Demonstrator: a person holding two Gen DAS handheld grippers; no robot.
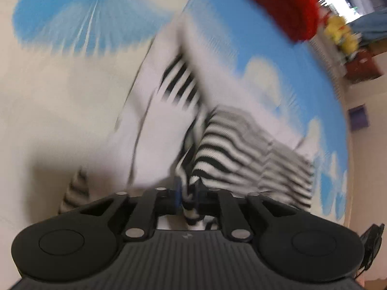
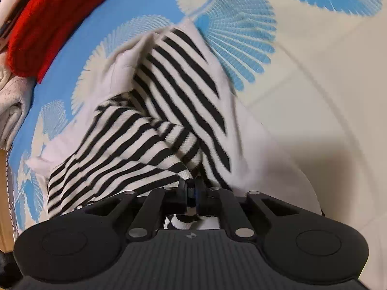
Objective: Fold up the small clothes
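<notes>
One garment [image 2: 150, 130], white with black stripes, lies bunched on a blue-and-cream patterned bedspread [image 2: 241, 31]. In the right wrist view it sits at the middle of the spread, crumpled into overlapping folds: a white panel with diagonal black stripes rises toward the far side, and a striped sleeve-like fold crosses in front of it toward the near left. Plain white cloth of the same garment spreads out to the right of the stripes.

The right gripper [image 2: 191, 191] has a striped edge of the garment clamped between its fingers; the blue-edged pads are close together with the cloth pinched in the narrow gap, and a bit of striped hem shows behind them, near the gripper's body.

The left wrist view is heavily blurred. There the left gripper [image 1: 188, 193] likewise has striped fabric of the garment [image 1: 241, 154] between its fingers, which stand a little apart with the cloth bunched in the gap and trailing back below them. Whether the pads press firmly on it cannot be told through the blur, though the cloth fills the space between them.

Farther out, a red knitted item [image 2: 48, 24] lies at the far left edge of the bedspread in the right wrist view, and the same red item [image 1: 285, 2] shows at the far right in the left view. A pale cream textile [image 2: 12, 106] sits bunched beside the red one, at the left edge.
</notes>
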